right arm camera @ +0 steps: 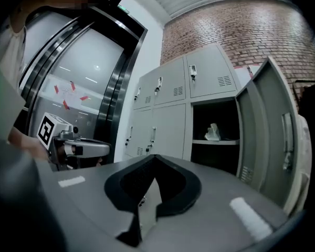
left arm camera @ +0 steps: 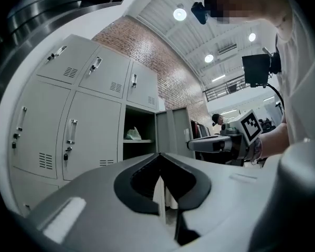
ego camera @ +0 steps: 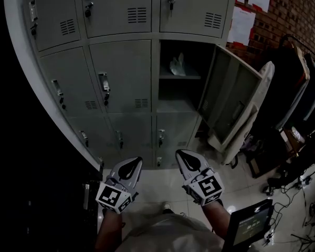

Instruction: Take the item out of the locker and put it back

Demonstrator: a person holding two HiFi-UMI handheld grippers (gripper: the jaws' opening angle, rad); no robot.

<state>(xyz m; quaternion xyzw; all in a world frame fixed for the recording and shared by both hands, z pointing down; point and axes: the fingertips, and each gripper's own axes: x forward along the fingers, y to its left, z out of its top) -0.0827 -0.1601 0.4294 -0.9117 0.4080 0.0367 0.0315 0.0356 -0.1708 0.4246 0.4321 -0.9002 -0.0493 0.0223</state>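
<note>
With the left gripper [ego camera: 132, 165] and right gripper [ego camera: 188, 160] closed on nothing, well short of the open locker [ego camera: 230, 97], the pale item [ego camera: 177, 66] on its shelf may be pushed deeper unless the jaws are opened first.

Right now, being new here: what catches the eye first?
In the grey metal locker bank, one compartment stands open, its grey door swung rightward, a pale crumpled item on its shelf. Low in the head view, the left claw and right claw sit side by side, both shut and empty.
</note>
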